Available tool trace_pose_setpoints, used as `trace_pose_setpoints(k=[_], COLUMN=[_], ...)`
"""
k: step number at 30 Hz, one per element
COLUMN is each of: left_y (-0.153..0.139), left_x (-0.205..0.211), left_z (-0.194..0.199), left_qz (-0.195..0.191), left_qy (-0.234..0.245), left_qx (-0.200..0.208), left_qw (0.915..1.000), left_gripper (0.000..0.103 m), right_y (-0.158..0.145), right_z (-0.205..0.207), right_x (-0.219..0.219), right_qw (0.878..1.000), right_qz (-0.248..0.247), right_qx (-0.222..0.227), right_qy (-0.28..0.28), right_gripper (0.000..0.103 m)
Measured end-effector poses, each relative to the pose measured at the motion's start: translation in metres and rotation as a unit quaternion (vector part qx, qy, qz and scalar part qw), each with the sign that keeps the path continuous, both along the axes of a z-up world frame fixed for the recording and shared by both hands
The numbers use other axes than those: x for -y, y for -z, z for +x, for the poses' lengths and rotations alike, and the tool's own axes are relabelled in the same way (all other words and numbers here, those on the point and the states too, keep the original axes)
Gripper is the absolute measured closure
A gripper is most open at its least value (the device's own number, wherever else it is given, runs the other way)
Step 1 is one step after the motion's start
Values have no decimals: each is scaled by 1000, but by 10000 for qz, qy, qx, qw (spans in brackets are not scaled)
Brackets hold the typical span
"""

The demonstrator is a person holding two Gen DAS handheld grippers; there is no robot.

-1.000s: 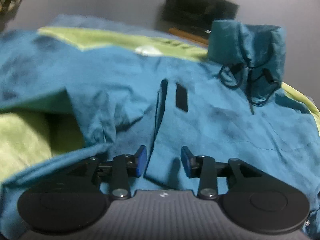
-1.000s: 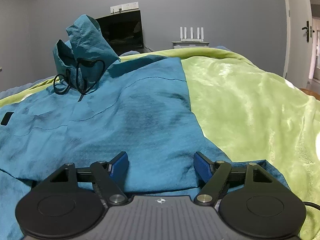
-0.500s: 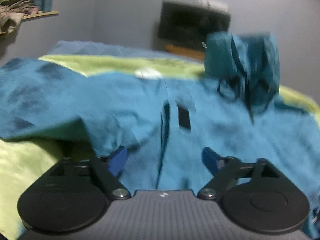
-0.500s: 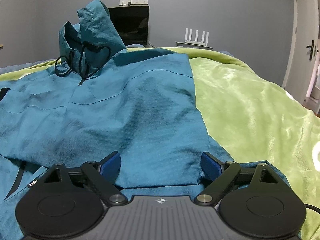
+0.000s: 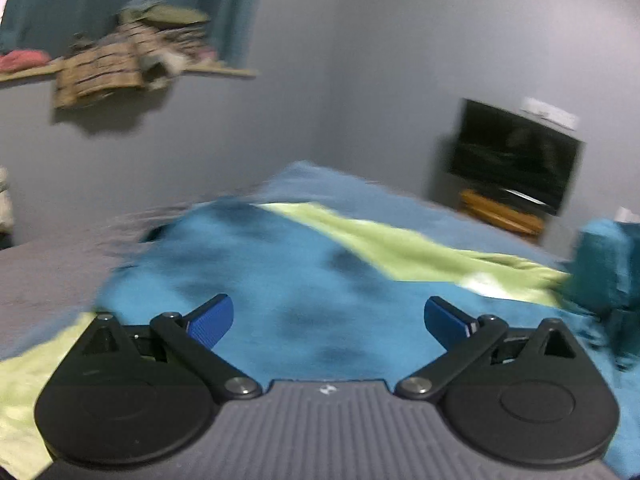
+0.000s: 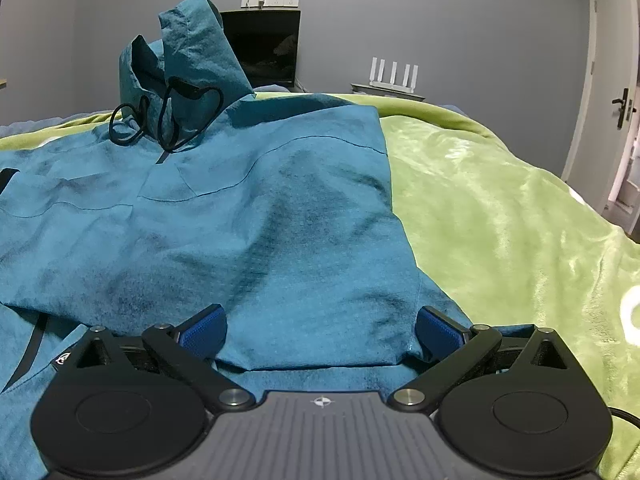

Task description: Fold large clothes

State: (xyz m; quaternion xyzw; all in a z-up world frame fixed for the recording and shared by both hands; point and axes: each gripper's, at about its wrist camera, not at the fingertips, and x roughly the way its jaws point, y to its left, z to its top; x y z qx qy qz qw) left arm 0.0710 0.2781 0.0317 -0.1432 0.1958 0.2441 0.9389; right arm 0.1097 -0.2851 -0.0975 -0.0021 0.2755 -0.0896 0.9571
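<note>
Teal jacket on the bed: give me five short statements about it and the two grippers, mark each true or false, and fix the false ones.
1. The right gripper is open over the teal jacket. True.
2. The left gripper is shut on a sleeve. False: its jaws stand wide apart with nothing between them.
3. The jacket lies on a red blanket. False: the blanket is green.
4. The jacket's hood stands up, with black drawcords looped below it. True.
5. The door is left of the hood. False: it is at the far right.
</note>
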Motion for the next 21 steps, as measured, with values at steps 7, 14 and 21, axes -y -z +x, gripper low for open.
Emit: trace_pose_setpoints(k=[7,14,21], left_y=[33,55,44], left_x=[-90,-136,-147], left_z=[-22,-23,-19], left_qz=[-1061,-1996,-1901], left_qy=[-868,-1063,-830], left_qx=[-174,21,321], left_qw=[9904,9741,9777], left_gripper=[1,4,94], right_y=[1,1,1], right_z=[1,1,1], right_x=[-2,-2,-3], right_qw=[10000,9999,9999], right_qz=[-73,-116,-138], right_qx=[-17,-20,-32], right_qy=[14,14,15], right_gripper=[1,1,1])
